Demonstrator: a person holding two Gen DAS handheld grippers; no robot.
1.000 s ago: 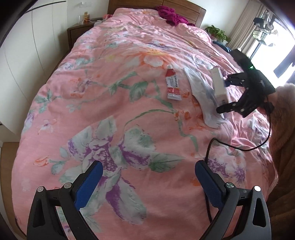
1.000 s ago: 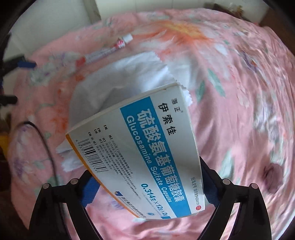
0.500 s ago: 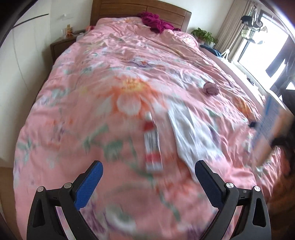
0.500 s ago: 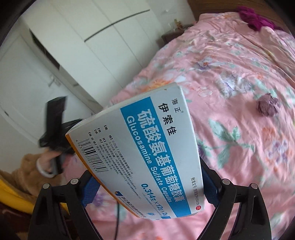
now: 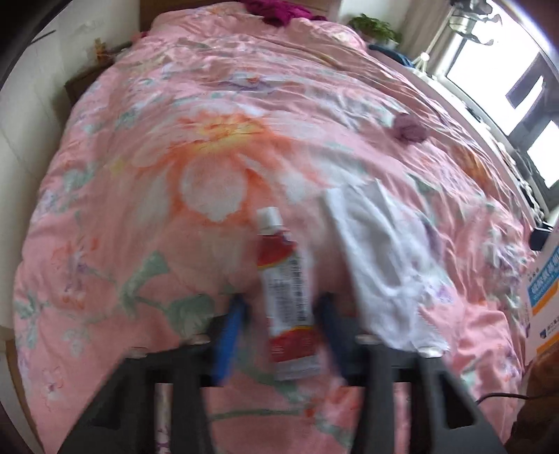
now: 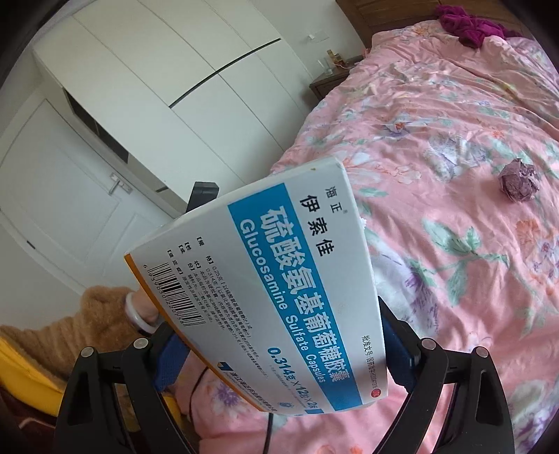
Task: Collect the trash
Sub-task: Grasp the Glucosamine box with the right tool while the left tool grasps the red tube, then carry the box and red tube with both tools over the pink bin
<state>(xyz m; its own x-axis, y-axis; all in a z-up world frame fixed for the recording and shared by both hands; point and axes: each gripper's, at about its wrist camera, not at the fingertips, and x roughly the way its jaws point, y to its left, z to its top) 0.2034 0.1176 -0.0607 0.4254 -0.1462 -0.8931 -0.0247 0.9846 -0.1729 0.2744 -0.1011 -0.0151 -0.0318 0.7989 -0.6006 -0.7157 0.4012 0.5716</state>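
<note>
A red-and-white tube (image 5: 284,290) lies on the pink floral quilt (image 5: 174,174), between the blue pads of my left gripper (image 5: 281,307). Its jaws are closing and the pads still stand slightly off the tube. A white crumpled tissue (image 5: 380,265) lies just right of the tube. Farther right on the quilt sits a purple paper ball (image 5: 410,127), also in the right wrist view (image 6: 518,183). My right gripper (image 6: 283,345) is shut on a white-and-blue medicine box (image 6: 279,279), held up above the bed's near corner; the box (image 5: 545,290) shows at the left view's right edge.
White wardrobe doors (image 6: 139,104) stand left of the bed and a dark nightstand (image 6: 328,80) by the headboard. A magenta cloth (image 6: 468,21) lies near the pillows. A fuzzy brown sleeve (image 6: 70,324) and a black cable (image 6: 269,419) are near the right gripper. Windows (image 5: 524,87) are at right.
My left gripper travelled up the bed to the tube and its jaws narrowed around it. My right gripper lifted the box off the tissue and swung toward the wardrobe, then held still.
</note>
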